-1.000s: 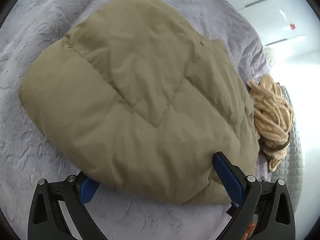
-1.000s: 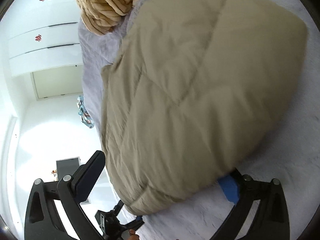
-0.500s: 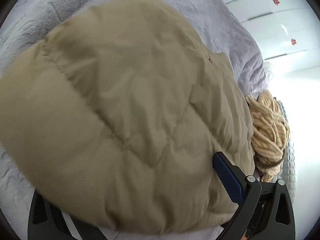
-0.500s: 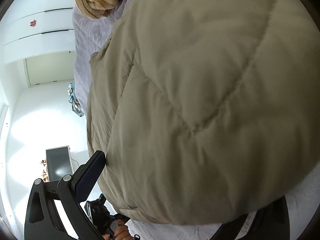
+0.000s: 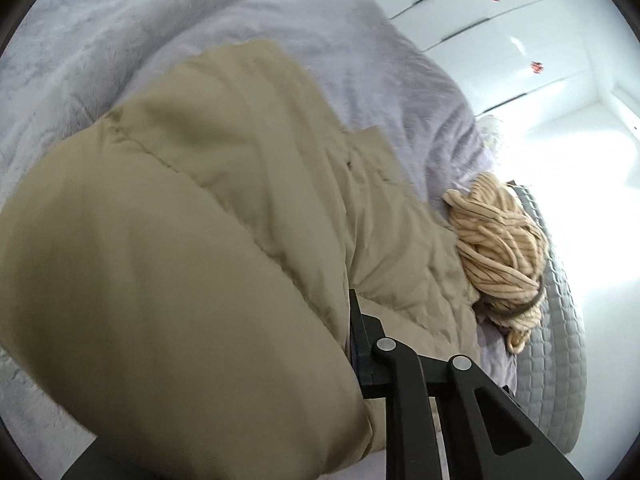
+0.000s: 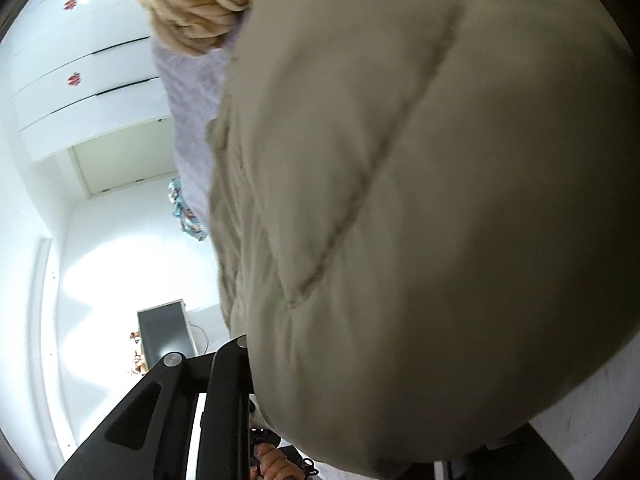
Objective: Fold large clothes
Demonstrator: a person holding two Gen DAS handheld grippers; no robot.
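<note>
A puffy beige quilted jacket [image 5: 192, 248] lies on the lilac bed cover [image 5: 200, 12] and bulges over the lens in both views; it also fills the right wrist view [image 6: 440, 200]. My left gripper [image 5: 320, 344] is shut on a thick fold of the jacket; only its right finger [image 5: 360, 340] shows, the other is hidden under the cloth. My right gripper [image 6: 304, 368] is shut on the jacket's near edge; its left finger [image 6: 228, 376] shows, the other is buried under the fabric.
A bundle of chunky cream yarn [image 5: 500, 240] lies on the bed beyond the jacket, also in the right wrist view [image 6: 196, 4]. A grey quilted mattress edge [image 5: 556, 320] runs at the right. White wardrobes [image 6: 80, 80] and a dark screen [image 6: 164, 332] stand off the bed.
Both grippers moved in over the jacket's near edge and closed on it. The jacket now bulges up between the fingers and covers far more of each view.
</note>
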